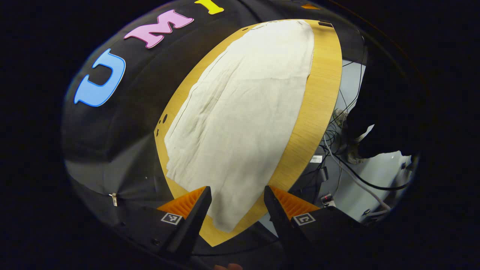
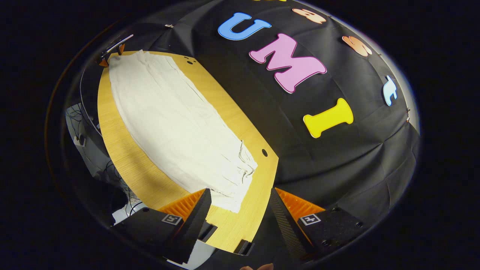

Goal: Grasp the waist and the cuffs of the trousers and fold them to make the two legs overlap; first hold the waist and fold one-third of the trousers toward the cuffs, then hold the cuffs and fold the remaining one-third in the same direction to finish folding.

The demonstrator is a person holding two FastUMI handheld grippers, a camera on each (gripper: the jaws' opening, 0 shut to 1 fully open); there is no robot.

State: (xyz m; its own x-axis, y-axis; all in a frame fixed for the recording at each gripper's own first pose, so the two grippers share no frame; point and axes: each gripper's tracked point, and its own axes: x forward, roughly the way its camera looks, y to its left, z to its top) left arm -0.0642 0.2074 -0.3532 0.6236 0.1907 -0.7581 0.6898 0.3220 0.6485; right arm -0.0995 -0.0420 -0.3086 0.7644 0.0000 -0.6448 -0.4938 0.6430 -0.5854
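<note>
Cream-coloured trousers [image 1: 240, 108] lie flat along a light wooden surface [image 1: 322, 97], stretched lengthwise and covering most of it. In the right gripper view, the gathered, wrinkled waist end [image 2: 240, 168] sits nearest the camera. In the left gripper view the near end looks like the cuffs [image 1: 221, 210], reaching almost to the surface's edge.

The left tongs [image 1: 237, 204] hang above the cuff end, spread apart and holding nothing. The right tongs [image 2: 240, 206] hang above the waist end, also spread apart and empty. Neither touches the cloth.

Whether the two legs already lie one over the other cannot be told for sure; the cloth reads as a single long strip, so the leg fold may be done. Judging by this, the step in hand is the approach before a grasp. The next move likely calls for lowering both tongs onto an edge of the fabric and pinching through the layers together.

Black cloth [image 2: 337, 157] walls the booth behind the surface. Beyond the surface's far edge, cables [image 1: 348, 161] trail across a pale floor [image 1: 378, 168].
</note>
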